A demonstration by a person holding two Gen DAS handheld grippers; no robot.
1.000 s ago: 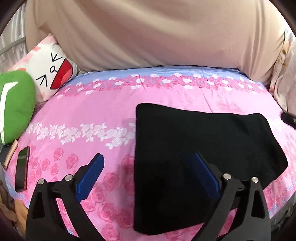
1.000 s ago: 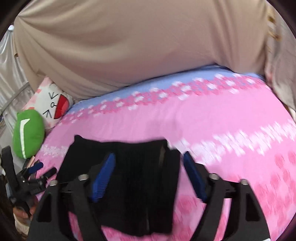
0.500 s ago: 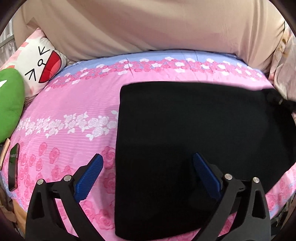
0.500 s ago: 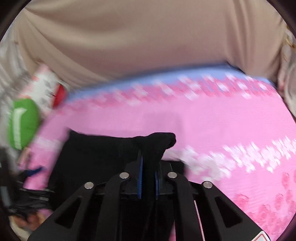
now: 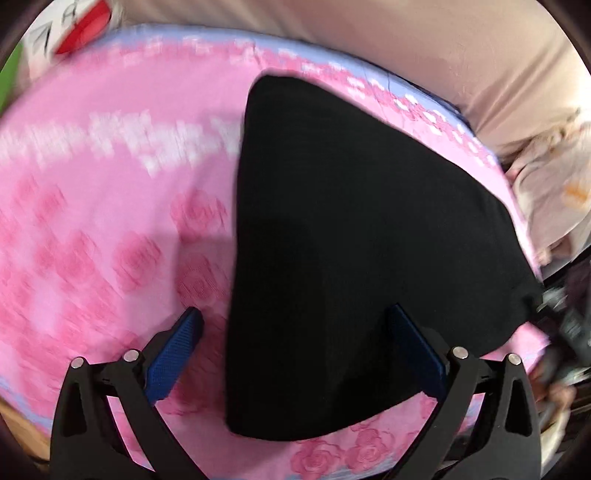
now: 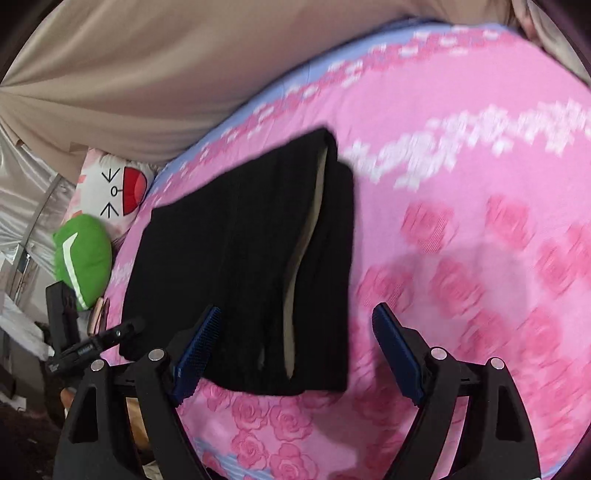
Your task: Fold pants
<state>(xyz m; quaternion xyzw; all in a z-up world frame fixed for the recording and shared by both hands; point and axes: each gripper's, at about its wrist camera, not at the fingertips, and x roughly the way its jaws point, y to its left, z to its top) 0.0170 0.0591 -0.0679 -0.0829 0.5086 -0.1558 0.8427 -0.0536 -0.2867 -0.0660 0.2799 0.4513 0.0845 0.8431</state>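
- Left wrist view: black pants (image 5: 354, 266), folded into a flat dark slab, lie on the pink rose-print bedspread (image 5: 103, 229), filling the centre and running out toward 3 o'clock.
- Near edge of the pants curves across 6 o'clock; the far corner tapers up toward 12 o'clock, just short of the blue floral band of the spread.
- Left gripper (image 5: 295, 354) released, blue pads spread wide. Its left pad hangs over bare bedspread at 7 o'clock; its right pad sits over the black cloth at 5 o'clock. No cloth pinched between them; contact with the fabric cannot be judged.
- Beige fabric (image 5: 443, 48) rises behind the bed from 12 to 2 o'clock. A white cushion with a red mouth (image 5: 77, 26) shows at 11 o'clock, blurred.
- Right wrist view: the same pants (image 6: 251, 266) lie left of centre, stretching from 12 o'clock down to 6 o'clock; folded layers show, with a pale lining strip (image 6: 299, 266) along one edge.
- Right gripper (image 6: 299, 354) jaws opening, pads wide apart. Its left pad overlaps the near edge of the pants at 7 o'clock; its right pad is over bare pink spread at 5 o'clock. The pants' near edge lies between the pads, not squeezed.
- Green cushion (image 6: 83, 258) at 9 o'clock, the white cushion just above it at 10 o'clock, both off the bed's left side.
- The other gripper's black frame shows at 8 o'clock, beside the pants' left edge.
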